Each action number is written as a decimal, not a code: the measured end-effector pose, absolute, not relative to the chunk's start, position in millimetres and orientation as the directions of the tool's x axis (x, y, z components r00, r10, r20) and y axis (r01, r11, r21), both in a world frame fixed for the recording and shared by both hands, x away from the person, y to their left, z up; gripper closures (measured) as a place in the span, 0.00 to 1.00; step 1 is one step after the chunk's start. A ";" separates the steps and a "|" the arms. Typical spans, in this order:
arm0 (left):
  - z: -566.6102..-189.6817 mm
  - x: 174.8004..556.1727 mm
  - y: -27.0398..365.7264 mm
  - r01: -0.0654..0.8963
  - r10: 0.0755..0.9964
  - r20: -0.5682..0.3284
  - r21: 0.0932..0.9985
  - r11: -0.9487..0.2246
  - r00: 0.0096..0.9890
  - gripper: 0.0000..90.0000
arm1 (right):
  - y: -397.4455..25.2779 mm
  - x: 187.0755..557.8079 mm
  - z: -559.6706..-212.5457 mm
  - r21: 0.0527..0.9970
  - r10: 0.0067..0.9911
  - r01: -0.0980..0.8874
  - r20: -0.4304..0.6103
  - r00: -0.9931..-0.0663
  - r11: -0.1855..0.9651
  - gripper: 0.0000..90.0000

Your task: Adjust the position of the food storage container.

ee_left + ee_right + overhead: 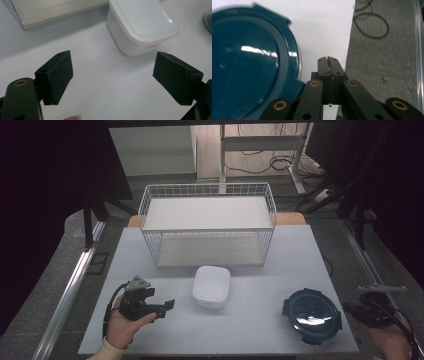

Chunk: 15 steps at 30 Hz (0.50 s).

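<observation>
Hands come in low at the near edge of the table (260, 330). On the left side, the left hand (122, 327) grips the left gripper (167, 306), whose jaws stand spread wide apart with nothing between them, aimed across the table surface toward the middle. From the left gripper view, those two black pads (56, 75) frame bare table, and just beyond them sits the white lidded container (142, 23), apart from both pads, nearer the right-hand one. Over on the right, the right gripper (350, 309) hovers at the table's right edge, off past the dark blue round lid (311, 315). In the right gripper view its jaws are pressed flat together, gripping nothing, and the lid's blue rim lies just beside them to the left, with glare on its glossy face; grey floor (387, 62) and a looped cable (372, 23) show on the other side. Moving up the table, the white container (211, 286) rests near the centre, well apart from the lid. Farther back stands the white wire basket rack (207, 222), two tiers, just behind the container. Beyond that, floor and table legs (222, 155) in the dim background.
</observation>
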<state>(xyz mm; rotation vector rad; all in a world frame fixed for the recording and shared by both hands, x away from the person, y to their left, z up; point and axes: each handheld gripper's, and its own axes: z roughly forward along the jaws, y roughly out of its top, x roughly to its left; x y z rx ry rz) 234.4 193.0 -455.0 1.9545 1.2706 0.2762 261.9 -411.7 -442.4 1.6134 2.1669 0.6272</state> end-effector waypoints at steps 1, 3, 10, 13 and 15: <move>-455.5 234.5 192.9 0.683 0.851 -0.218 0.701 -0.204 0.478 0.18 | -411.4 262.2 -444.6 0.540 0.959 0.804 -0.024 -0.281 0.249 0.98; -456.5 234.9 192.7 0.685 0.851 -0.216 0.698 -0.208 0.479 0.18 | -408.3 263.6 -449.6 0.522 0.954 0.811 -0.014 -0.301 0.263 0.99; -457.7 235.3 192.2 0.687 0.851 -0.216 0.696 -0.209 0.478 0.18 | -405.5 265.2 -452.0 0.505 0.951 0.817 -0.029 -0.307 0.278 0.99; -457.7 235.0 192.4 0.687 0.852 -0.215 0.695 -0.210 0.478 0.18 | -406.8 265.6 -453.9 0.497 0.953 0.824 -0.020 -0.302 0.271 0.99; -457.7 234.7 193.0 0.687 0.852 -0.213 0.696 -0.211 0.477 0.18 | -407.0 265.6 -456.1 0.468 0.953 0.839 -0.027 -0.301 0.278 0.99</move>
